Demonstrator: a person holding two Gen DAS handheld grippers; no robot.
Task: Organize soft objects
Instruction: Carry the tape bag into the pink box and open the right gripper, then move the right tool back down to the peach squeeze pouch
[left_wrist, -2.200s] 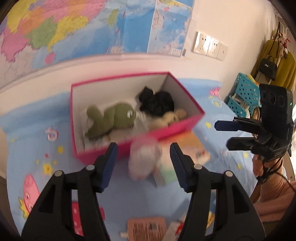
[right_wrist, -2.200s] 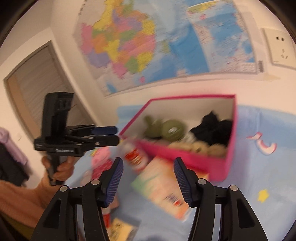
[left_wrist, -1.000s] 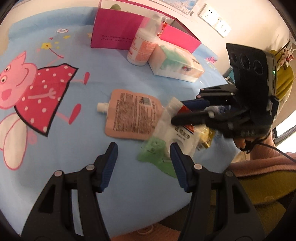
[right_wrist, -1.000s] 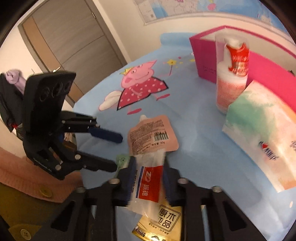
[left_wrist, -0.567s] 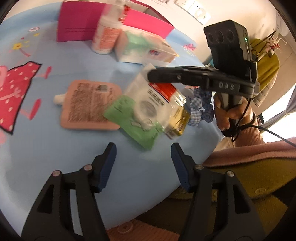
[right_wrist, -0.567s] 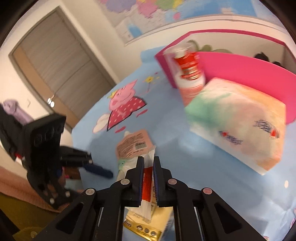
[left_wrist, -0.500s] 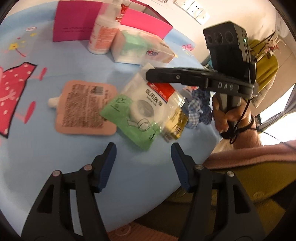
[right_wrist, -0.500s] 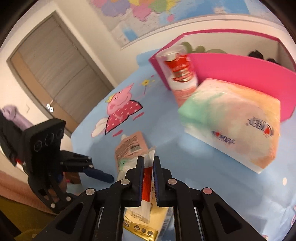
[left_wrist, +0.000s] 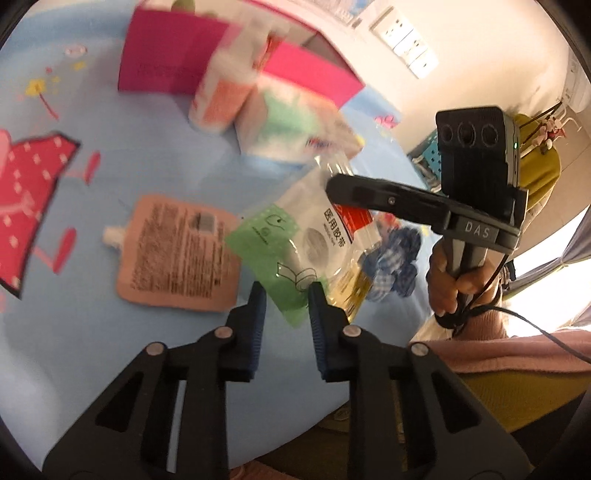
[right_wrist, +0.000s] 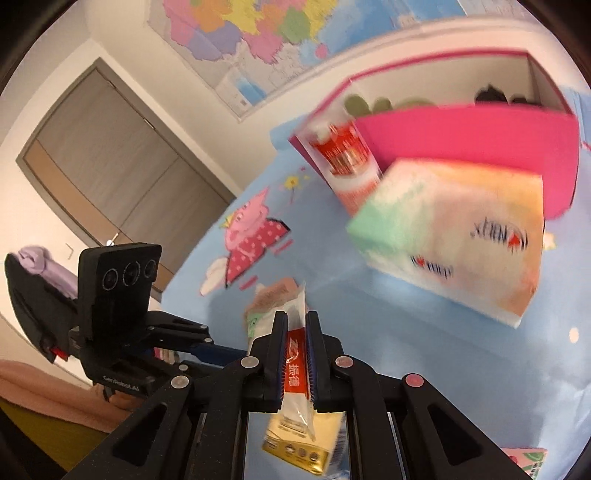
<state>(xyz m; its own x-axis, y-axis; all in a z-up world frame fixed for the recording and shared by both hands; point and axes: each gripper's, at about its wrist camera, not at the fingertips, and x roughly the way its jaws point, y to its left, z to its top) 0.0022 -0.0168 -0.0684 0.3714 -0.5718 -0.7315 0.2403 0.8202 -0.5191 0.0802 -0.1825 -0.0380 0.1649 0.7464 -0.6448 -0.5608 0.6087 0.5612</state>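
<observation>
Two grippers work one heap of packets. Left gripper (left_wrist: 284, 295) has just been closing, jaws now pinching the green pouch (left_wrist: 275, 243) by its near corner; beside it, right gripper (right_wrist: 295, 332) is clamped on the white sachet (right_wrist: 295, 373), held edge-up, short of the pink box (right_wrist: 461, 140).

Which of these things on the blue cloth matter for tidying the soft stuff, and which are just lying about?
Likely in the job: clear tape packet, green packet, blue checked scrunchie, pink box.
Lying about, for now: bottle, tissue pack, pink spout pouch, gold sachet.
</observation>
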